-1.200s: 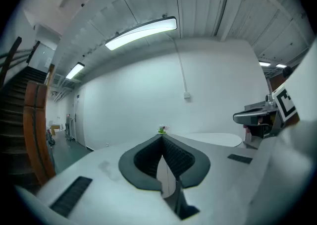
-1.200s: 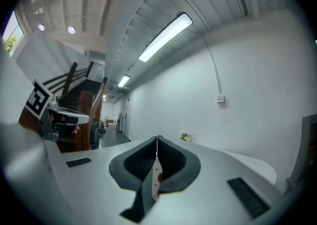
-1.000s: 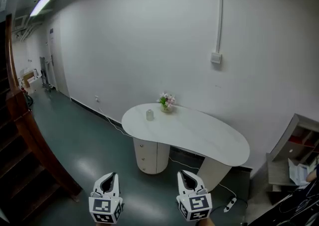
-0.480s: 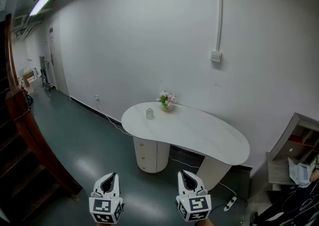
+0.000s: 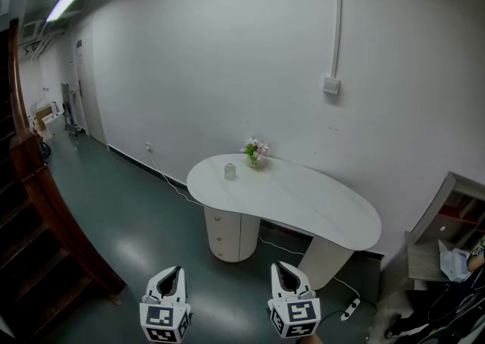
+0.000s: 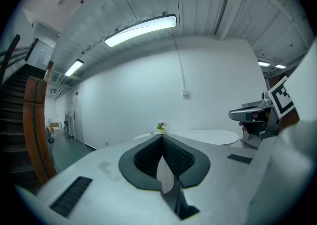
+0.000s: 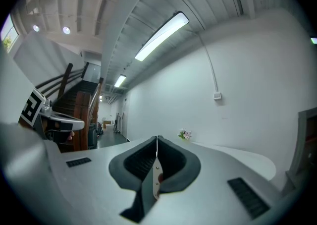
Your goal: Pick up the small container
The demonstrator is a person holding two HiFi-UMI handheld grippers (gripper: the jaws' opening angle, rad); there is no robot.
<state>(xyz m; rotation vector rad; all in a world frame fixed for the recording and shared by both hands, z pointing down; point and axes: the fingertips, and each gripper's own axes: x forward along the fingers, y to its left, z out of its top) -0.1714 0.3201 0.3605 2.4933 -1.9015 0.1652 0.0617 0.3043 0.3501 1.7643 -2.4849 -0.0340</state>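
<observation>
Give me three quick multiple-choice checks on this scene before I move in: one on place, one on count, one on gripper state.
1. The small pale cylindrical container stands:
A. on a chair
B. on the white rounded table, near its left end, left of the pink flowers in a small vase
C. inside a drawer

2. Things standing on the tabletop:
A. two
B. four
C. none

3. The left gripper and the right gripper are:
A. both open
B. left shut on the container, right open
C. both shut and empty

Answers:
1. B: the head view shows it on the tabletop beside the flowers.
2. A: only the container and the flowers stand there.
3. C: in each gripper view the pads meet with nothing between them.
</observation>
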